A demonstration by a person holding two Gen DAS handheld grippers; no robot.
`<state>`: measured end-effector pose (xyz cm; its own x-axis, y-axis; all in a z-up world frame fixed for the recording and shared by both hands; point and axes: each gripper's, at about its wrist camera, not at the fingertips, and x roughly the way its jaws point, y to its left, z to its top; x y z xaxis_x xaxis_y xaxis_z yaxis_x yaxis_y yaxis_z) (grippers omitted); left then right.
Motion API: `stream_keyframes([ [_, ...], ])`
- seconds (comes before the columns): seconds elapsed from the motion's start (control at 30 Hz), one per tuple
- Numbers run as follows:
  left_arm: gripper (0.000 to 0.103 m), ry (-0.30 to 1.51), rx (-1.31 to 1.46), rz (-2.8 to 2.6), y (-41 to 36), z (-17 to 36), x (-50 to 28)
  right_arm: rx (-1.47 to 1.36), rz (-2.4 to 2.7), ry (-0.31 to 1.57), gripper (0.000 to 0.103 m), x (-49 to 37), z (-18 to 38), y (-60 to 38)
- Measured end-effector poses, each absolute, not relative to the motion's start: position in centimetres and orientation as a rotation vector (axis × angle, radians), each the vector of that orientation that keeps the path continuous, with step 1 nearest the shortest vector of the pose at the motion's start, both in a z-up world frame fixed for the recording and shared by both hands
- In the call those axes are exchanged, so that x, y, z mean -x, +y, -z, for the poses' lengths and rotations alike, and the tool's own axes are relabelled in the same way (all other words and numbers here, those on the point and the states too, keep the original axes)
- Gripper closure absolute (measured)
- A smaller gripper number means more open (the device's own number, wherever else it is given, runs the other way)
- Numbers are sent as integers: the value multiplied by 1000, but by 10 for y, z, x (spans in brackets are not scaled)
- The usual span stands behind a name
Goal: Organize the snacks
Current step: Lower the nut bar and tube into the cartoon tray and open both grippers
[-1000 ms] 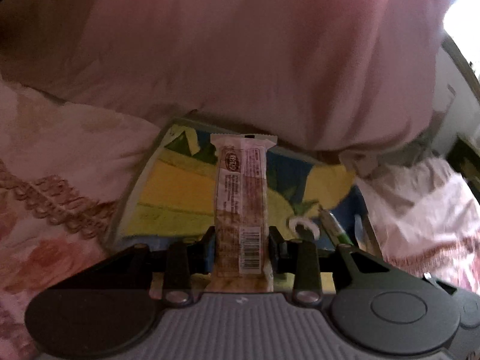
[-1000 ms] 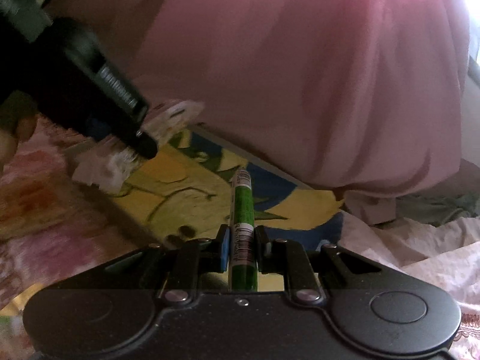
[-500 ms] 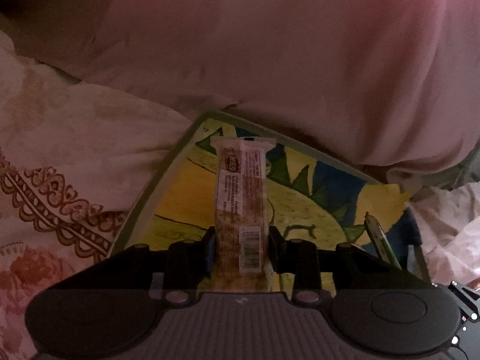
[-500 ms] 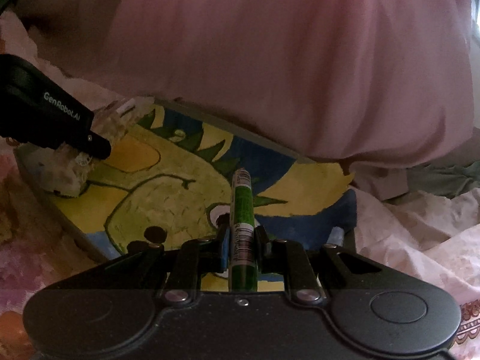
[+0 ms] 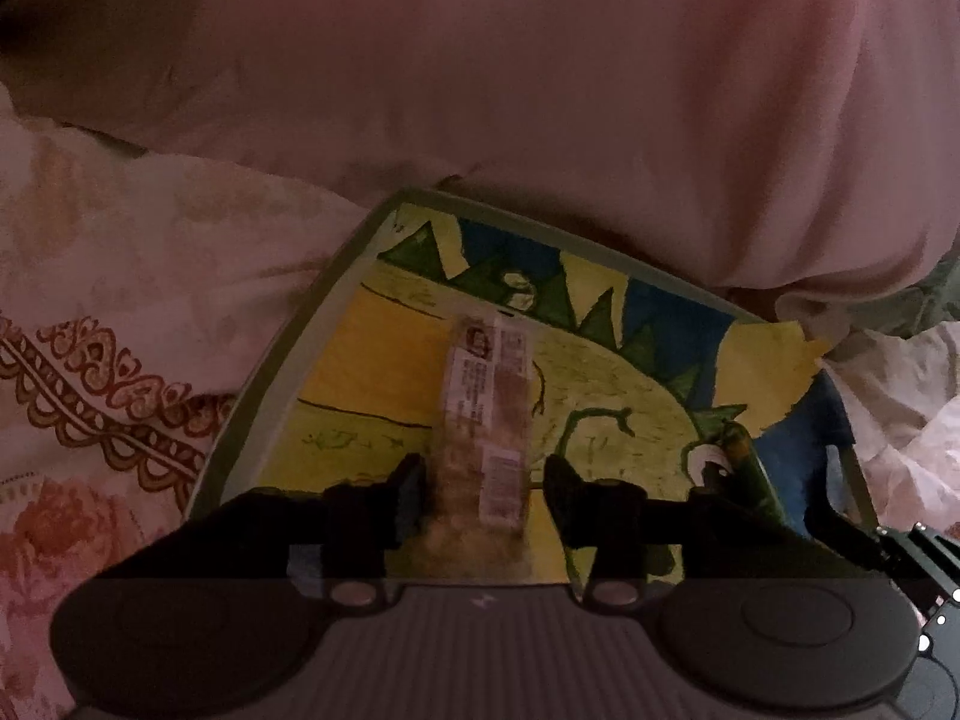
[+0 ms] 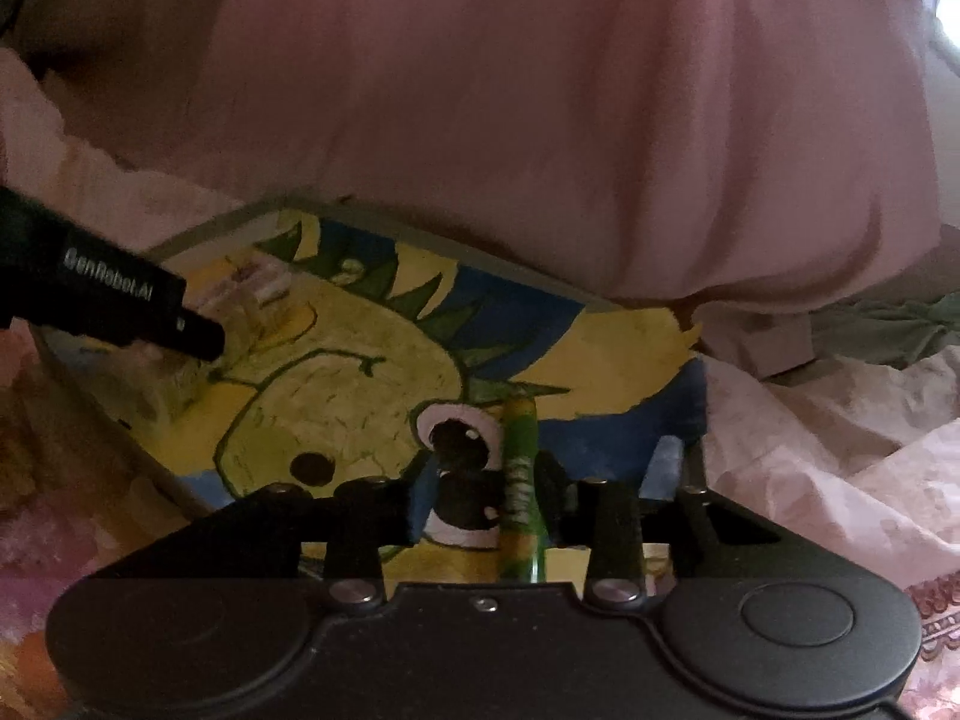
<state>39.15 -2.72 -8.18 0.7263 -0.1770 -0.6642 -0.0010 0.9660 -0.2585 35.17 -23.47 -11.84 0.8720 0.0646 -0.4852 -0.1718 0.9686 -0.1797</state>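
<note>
Pink floral bedding (image 5: 120, 312) surrounds a painted dinosaur tray (image 5: 336, 276); the left gripper (image 5: 483, 480) stands open around a blurred wrapped cereal bar (image 5: 486, 414) pointing toward the far rim. Right view: the right gripper (image 6: 483, 498), also open, flanks a green tube (image 6: 521, 468) lying lengthwise near the near edge.

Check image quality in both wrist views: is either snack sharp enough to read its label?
Left wrist view: dim, fisheye-curved edges; the snack bar between the left gripper fingers is motion-smeared, label unreadable. Right wrist view: somewhat brighter, glare at the top right corner; the green snack stick in the right gripper is blurred, while the tray painting stays fairly clear.
</note>
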Motion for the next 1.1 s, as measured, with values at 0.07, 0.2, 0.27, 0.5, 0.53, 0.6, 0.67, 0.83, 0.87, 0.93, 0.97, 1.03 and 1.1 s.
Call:
stream_keyframes([
  [0.07,47,743,236,101,-29,78,-387,192,-123,480,54,-345,109,-238],
  [0.2,33,701,202,103,-32,62,-371,137,-113,437,42,-328,90,-245],
  [0.27,27,668,180,106,-34,51,-361,108,-109,417,37,-319,79,-248],
  [0.5,6,544,120,96,-34,9,-314,47,-105,311,13,-272,43,-259],
  [0.53,4,527,119,88,-33,5,-306,36,-104,297,12,-264,38,-260],
  [0.6,1,495,101,85,-33,-4,-290,11,-107,273,7,-247,31,-262],
  [0.67,1,475,72,82,-34,-13,-275,8,-117,250,5,-229,25,-262],
  [0.83,0,445,63,70,-31,-22,-230,7,-116,217,1,-182,19,-261],
  [0.87,0,445,59,67,-29,-21,-221,-2,-121,219,1,-172,19,-261],
  [0.93,0,455,41,57,-27,-19,-202,-15,-130,231,1,-155,21,-261],
  [0.97,0,460,33,51,-26,-19,-194,-17,-133,238,1,-147,22,-260],
  [1.03,0,470,24,37,-23,-18,-178,-10,-134,250,1,-132,24,-259],
  [1.1,0,474,33,23,-19,-18,-162,-13,-128,263,1,-117,26,-258],
])
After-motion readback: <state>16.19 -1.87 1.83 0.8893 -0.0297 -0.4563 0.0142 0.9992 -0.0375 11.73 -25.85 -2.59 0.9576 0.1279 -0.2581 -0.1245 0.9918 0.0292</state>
